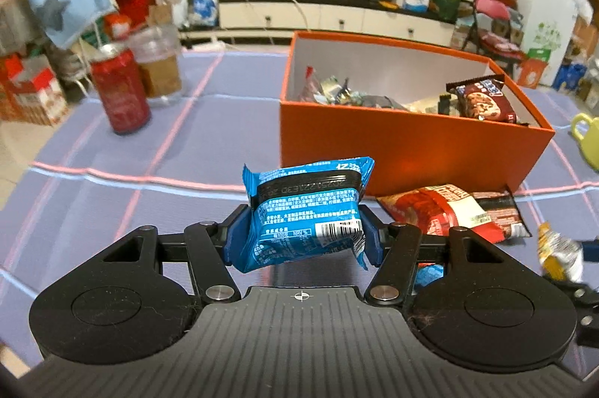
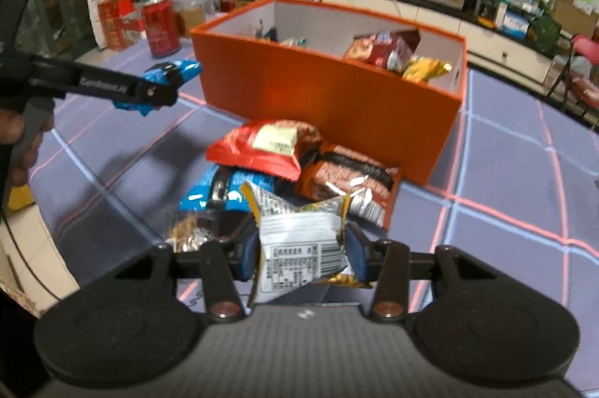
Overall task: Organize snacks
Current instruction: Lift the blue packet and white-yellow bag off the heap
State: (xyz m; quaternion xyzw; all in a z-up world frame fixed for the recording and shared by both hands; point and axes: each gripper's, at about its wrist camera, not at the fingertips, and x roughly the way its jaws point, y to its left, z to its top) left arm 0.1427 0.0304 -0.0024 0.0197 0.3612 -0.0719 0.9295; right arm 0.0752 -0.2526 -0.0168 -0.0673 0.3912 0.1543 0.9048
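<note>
Snacks are pinched in both my grippers above the tablecloth: blue packet [image 1: 305,216] upright in my left gripper [image 1: 304,237], silver-and-yellow packet [image 2: 301,250] upright in my right gripper [image 2: 301,254]. Slick crumpled foil could slip before the orange box [image 1: 408,143] beyond the loose pile [image 2: 295,166].

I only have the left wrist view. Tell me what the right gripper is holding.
Observer: The right gripper is shut on a silver and yellow packet.
Operator: Report what lies just under it.
Observer: A second blue packet lies flat on the table, beside a red packet.
Operator: Check the orange box's far end.
Observer: A yellow snack bag leans in the orange box at that end.
</note>
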